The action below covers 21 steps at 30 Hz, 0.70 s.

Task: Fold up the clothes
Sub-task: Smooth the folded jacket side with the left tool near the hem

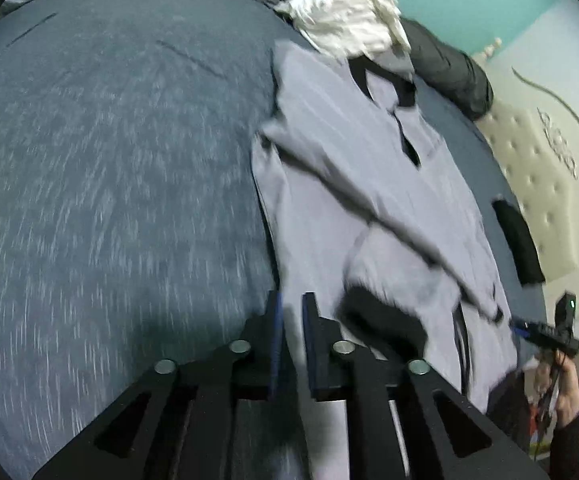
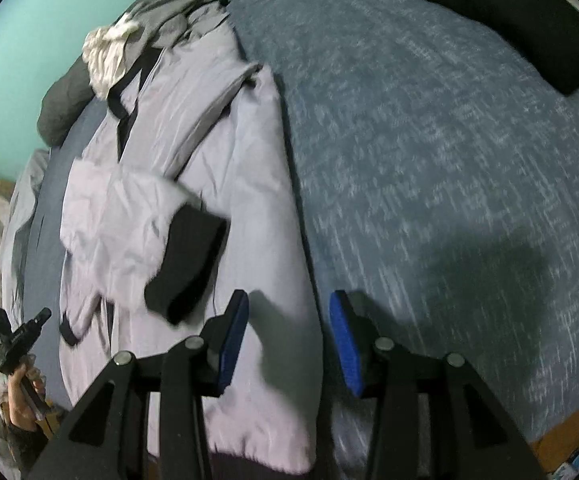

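A pale lilac jacket (image 1: 389, 184) (image 2: 217, 184) with black cuffs lies flat on the blue bedspread (image 1: 109, 160) (image 2: 429, 140). Both sleeves are folded across its front, and one black cuff (image 2: 185, 256) rests on the body. My left gripper (image 1: 292, 300) hovers over the jacket's long edge, jaws a narrow gap apart with nothing pinched. My right gripper (image 2: 289, 300) stands open above the opposite long edge near the hem, with fabric below it but not gripped. Each gripper also shows small in the other's view, held in a hand: the right gripper (image 1: 519, 326) and the left gripper (image 2: 43, 314).
A crumpled white cloth (image 1: 345, 20) (image 2: 105, 52) and a dark grey quilt (image 1: 449, 68) lie beyond the collar. A black cloth (image 1: 517, 240) lies by the cream tufted headboard (image 1: 529, 168). A black garment (image 2: 509, 12) lies at the bed's far corner.
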Motion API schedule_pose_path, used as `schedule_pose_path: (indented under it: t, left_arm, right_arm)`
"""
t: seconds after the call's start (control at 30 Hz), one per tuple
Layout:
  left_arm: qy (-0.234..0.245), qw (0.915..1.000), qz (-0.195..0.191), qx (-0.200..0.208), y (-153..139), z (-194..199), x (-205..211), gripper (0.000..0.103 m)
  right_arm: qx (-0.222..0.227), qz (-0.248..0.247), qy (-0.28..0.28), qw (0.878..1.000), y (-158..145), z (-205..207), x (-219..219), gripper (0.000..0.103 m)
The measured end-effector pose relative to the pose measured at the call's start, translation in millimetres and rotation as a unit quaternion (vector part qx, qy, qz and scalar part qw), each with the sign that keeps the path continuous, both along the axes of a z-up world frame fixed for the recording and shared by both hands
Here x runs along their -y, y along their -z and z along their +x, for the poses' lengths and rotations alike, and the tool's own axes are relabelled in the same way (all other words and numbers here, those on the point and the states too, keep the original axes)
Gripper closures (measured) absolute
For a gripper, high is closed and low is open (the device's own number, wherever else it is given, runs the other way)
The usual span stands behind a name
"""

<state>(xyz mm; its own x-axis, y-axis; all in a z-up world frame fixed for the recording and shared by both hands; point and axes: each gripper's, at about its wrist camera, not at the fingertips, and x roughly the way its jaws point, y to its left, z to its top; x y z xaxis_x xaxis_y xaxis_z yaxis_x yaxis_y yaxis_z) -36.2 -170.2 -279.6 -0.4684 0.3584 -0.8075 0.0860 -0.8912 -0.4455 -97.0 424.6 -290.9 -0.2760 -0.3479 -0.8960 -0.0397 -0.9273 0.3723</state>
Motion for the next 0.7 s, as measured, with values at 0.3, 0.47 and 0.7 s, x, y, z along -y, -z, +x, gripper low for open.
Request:
schedule_pose_path:
  t: [0.3, 0.47, 0.7]
  left_arm:
    - [0.036, 0.9983, 0.010, 0.045, 4.6, 60.0, -27.2, 0.074]
    - [0.035, 0.9973, 0.026, 0.059, 11.2, 79.4, -33.6, 0.074]
    - [0.035, 0.9964, 0.040, 0.065, 12.7, 90.5, -51.0, 0.063]
  right_arm:
    - [0.013, -0.006, -0.037, 0.999, -1.9, 47.7, -11.2, 0.056]
    - [0.024, -0.033, -0.025, 0.999, 2.9, 67.4, -25.9, 0.055]
    - [0.029, -0.068, -0.030, 0.997, 5.6, 77.4, -19.3, 0.054]
